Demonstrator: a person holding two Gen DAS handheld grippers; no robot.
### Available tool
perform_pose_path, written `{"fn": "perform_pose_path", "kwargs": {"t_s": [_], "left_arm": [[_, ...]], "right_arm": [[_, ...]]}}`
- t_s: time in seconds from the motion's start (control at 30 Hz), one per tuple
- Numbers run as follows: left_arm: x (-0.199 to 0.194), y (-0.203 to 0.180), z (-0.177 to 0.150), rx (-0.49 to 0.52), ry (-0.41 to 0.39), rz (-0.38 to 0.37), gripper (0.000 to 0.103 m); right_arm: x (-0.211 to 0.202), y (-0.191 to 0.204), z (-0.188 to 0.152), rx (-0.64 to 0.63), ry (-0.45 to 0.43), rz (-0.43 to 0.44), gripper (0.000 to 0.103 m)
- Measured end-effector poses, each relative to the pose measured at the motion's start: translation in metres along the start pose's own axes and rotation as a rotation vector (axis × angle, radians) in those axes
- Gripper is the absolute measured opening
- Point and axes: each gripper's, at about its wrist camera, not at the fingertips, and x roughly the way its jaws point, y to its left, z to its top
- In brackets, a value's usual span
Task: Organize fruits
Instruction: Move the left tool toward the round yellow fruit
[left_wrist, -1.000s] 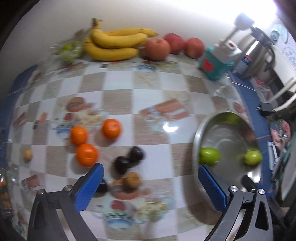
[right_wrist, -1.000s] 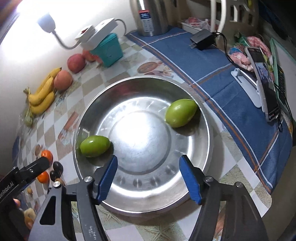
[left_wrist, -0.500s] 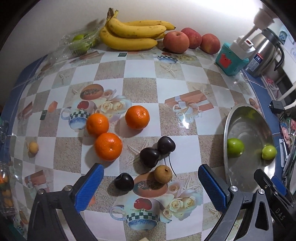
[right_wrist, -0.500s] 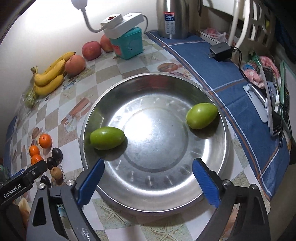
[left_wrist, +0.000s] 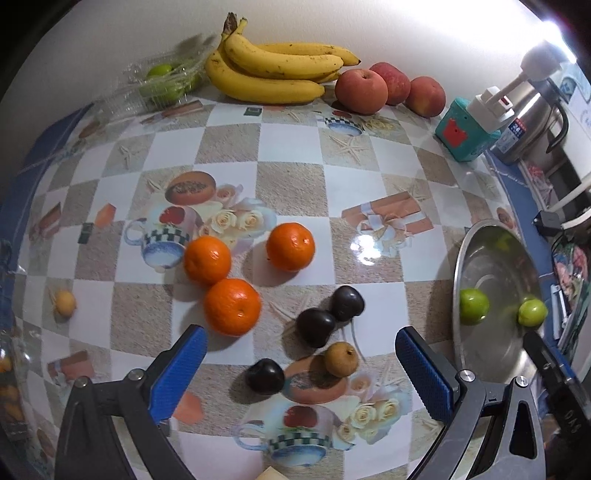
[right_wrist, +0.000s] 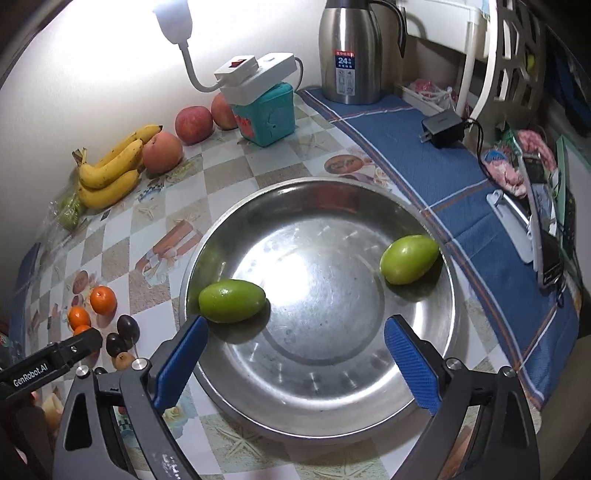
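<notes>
Two green fruits (right_wrist: 232, 301) (right_wrist: 409, 259) lie in the steel bowl (right_wrist: 321, 417), well apart, one near its left wall and one near its right. Neither is touched. On the tabletop (left_wrist: 291, 147) to the left of the bowl sit three oranges (left_wrist: 232, 306), three dark plums (left_wrist: 316, 326) and a small brown fruit (left_wrist: 341, 359), loosely clustered. A banana bunch (left_wrist: 273, 74) and three apples (left_wrist: 362, 90) rest along the wall, with more green fruit in a clear plastic pack (left_wrist: 162, 81).

Handling, as judged: the plums and the brown fruit are small, round and smooth, likely to roll or squirt from a pinch; take each across its widest part with moderate pressure. One plum touches its neighbour, so the claw needs room on both sides. The oranges look firmer and should tolerate a squarer grip. The bowl's surface is slick; fruit set in it may slide.

The left claw (left_wrist: 301, 363) hangs steeply downward above the plums and brown fruit, jaws spread wide, nothing between them. The right claw (right_wrist: 295, 354) tilts down over the near half of the bowl; its jaws have just been opening and stand wide, empty, the left pad just beside the nearer green fruit but not pressing it.
</notes>
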Motion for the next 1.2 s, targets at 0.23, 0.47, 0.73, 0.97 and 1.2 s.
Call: {"fn": "perform_pose_path", "kwargs": {"t_s": [0.23,0.47,0.73,0.97,1.2], "left_arm": [[-0.006,0.007,0.003,0.056,-0.023,0.057,0.103],[-0.014,0.028,0.009,0.068,-0.046,0.096,0.103],[-0.024,0.079,0.012,0.005,-0.066,0.192,0.103],[-0.027,0.133,0.009,-0.057,-0.076,0.262,0.103],[-0.034,0.181,0.005,-0.139,-0.094,0.290,0.103]], "right_arm": [[-0.009,0.000,0.003,0.013,-0.038,0.000,0.096],[-0.020,0.015,0.004,-0.040,-0.088,-0.034,0.096],[-0.022,0.040,-0.005,-0.075,-0.096,0.031,0.096],[-0.007,0.061,-0.015,-0.101,-0.043,0.036,0.096],[-0.005,0.099,-0.025,-0.179,-0.034,0.076,0.096]]}}
